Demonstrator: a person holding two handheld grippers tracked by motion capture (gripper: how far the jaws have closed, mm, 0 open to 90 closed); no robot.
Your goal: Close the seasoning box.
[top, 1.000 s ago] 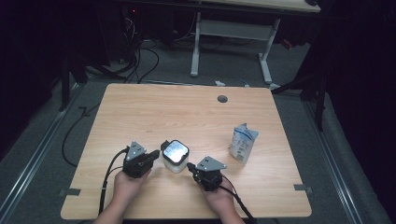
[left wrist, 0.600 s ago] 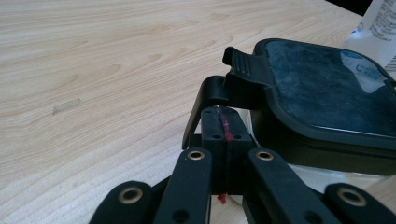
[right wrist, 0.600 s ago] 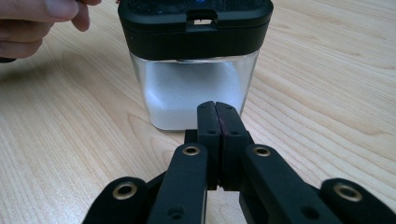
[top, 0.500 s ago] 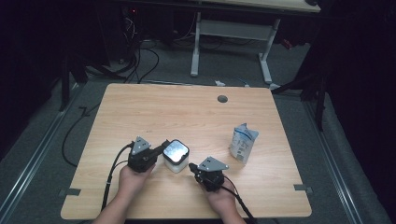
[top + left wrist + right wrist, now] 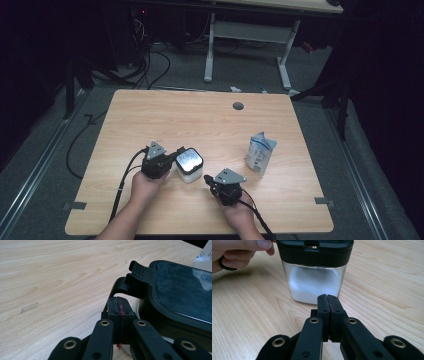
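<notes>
A clear square container [image 5: 189, 165] with a black lid and white powder inside stands on the wooden table [image 5: 200, 120], near its front. In the right gripper view the container [image 5: 314, 272] is straight ahead, a short way beyond my shut right gripper [image 5: 328, 298]. My left gripper [image 5: 120, 302] is shut with nothing between its jaws; it sits at the container's left side, just below the lid's black latch [image 5: 136, 273]. In the high view the left gripper [image 5: 167, 159] is at the container's left and the right gripper [image 5: 209, 181] is in front of it to the right.
A white and blue pouch [image 5: 260, 152] stands to the right of the container. A round cable hole [image 5: 238, 106] is near the table's far edge. A desk frame and cables lie on the floor beyond. The far half of the table is bare wood.
My left gripper has moved to the right, closer to the container's left side. The right gripper and the container have stayed where they were.
</notes>
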